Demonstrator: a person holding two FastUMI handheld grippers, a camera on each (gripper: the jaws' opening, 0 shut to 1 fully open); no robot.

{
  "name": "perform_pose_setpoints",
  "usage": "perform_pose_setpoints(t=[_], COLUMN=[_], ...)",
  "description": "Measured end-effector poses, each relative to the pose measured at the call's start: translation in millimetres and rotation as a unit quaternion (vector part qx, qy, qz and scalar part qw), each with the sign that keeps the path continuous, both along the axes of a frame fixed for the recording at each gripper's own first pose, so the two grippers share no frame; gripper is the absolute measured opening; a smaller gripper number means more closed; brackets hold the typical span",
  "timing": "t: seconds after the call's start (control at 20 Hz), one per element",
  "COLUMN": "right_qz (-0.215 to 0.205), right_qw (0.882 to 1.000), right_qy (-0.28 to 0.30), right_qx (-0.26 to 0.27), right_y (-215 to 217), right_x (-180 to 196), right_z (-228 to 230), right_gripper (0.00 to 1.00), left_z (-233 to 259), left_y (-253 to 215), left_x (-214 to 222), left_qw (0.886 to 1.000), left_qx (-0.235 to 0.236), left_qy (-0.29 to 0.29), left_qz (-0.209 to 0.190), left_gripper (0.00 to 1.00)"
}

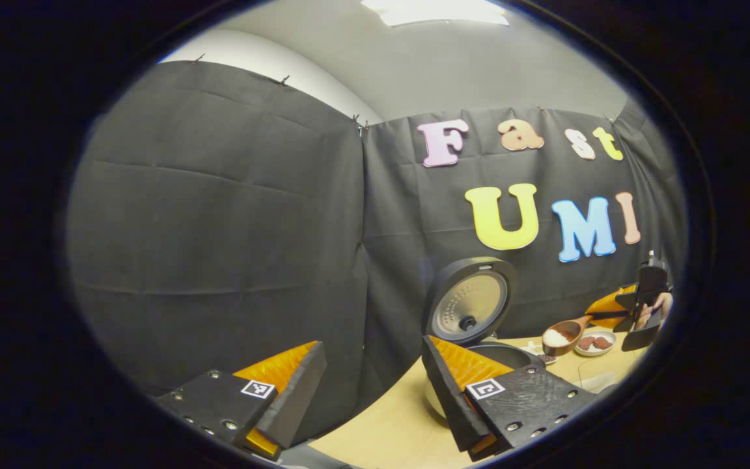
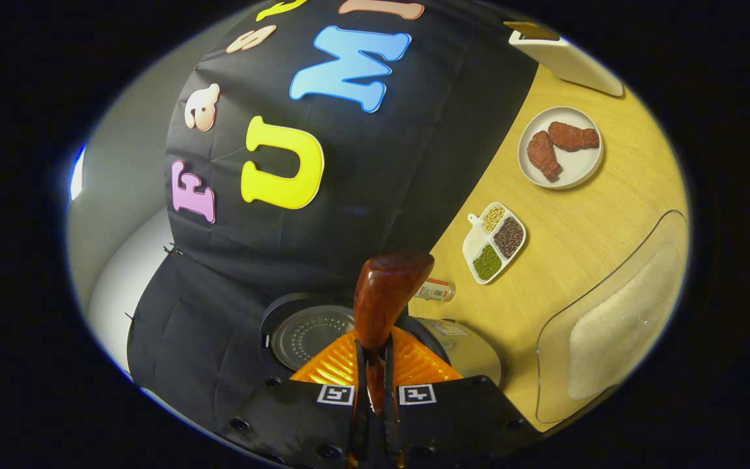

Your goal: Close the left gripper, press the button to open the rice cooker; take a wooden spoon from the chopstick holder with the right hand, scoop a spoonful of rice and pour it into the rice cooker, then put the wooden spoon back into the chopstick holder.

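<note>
Wooden spoon [image 2: 385, 296], loaded with rice, is pinched by its handle in the right gripper [image 2: 375, 384] near the open rice cooker [image 1: 472, 312]. Left gripper [image 1: 372, 397] stands spread, idle. Centre the bowl over the pot before tipping slowly.

Light wood counter [image 2: 583, 228] carries open rice cooker [image 2: 453, 345], meat plate [image 2: 560, 148], divided grain dish [image 2: 494, 242], clear rice container [image 2: 616, 312].

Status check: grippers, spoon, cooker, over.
Left gripper open, idle beside the rice cooker, lid up. Right gripper shut on wooden spoon, rice loaded, bowl near the pot. Nothing in the way.
</note>
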State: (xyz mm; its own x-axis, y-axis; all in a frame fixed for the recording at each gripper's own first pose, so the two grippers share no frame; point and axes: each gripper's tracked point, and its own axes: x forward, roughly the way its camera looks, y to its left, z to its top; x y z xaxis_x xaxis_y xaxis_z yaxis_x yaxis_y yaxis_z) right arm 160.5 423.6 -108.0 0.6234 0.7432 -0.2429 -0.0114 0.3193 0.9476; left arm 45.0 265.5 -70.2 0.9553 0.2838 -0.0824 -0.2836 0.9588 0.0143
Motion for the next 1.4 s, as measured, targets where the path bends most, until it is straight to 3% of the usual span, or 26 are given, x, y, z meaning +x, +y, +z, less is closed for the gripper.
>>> perform_pose_setpoints(t=[0.5,0.75,0.9,0.95,1.0,1.05,1.1,1.2,1.35,1.4], right_qz=[0.062,0.082,0.094,0.098,0.101,0.104,0.107,0.113,0.119,0.120], right_qw=[0.996,0.989,0.977,0.971,0.965,0.960,0.955,0.946,0.930,0.924], right_qy=[-0.032,-0.063,-0.104,-0.120,-0.135,-0.149,-0.161,-0.182,-0.212,-0.224], right_qx=[-0.052,-0.105,-0.160,-0.180,-0.199,-0.214,-0.225,-0.243,-0.276,-0.287], right_y=[103,138,148,152,153,154,155,159,159,158], right_x=[-4,-3,-2,-2,-1,-1,-1,-1,-1,-2], right_z=[-18,-38,-47,-50,-51,-53,-52,-51,-52,-53], right_gripper=[0.11,0.11,0.11,0.11,0.11,0.11,0.11,0.11,0.11,0.11], left_z=[-20,-30,-36,-36,-37,-37,-38,-39,-40,-40], left_y=[41,56,62,63,64,66,65,65,65,65], left_x=[-22,-29,-32,-31,-32,-34,-35,-36,-38,-38], left_qw=[0.999,0.998,0.997,0.997,0.997,0.997,0.997,0.996,0.996,0.996], left_qx=[-0.003,-0.005,-0.004,-0.003,-0.003,-0.002,-0.003,-0.004,-0.005,-0.004], left_qy=[0.023,0.033,0.037,0.038,0.039,0.039,0.040,0.041,0.041,0.040], left_qz=[0.044,0.061,0.068,0.069,0.071,0.072,0.073,0.074,0.075,0.075], left_gripper=[0.86,0.87,0.87,0.91,0.87,0.91,0.87,0.91,0.91,0.87])
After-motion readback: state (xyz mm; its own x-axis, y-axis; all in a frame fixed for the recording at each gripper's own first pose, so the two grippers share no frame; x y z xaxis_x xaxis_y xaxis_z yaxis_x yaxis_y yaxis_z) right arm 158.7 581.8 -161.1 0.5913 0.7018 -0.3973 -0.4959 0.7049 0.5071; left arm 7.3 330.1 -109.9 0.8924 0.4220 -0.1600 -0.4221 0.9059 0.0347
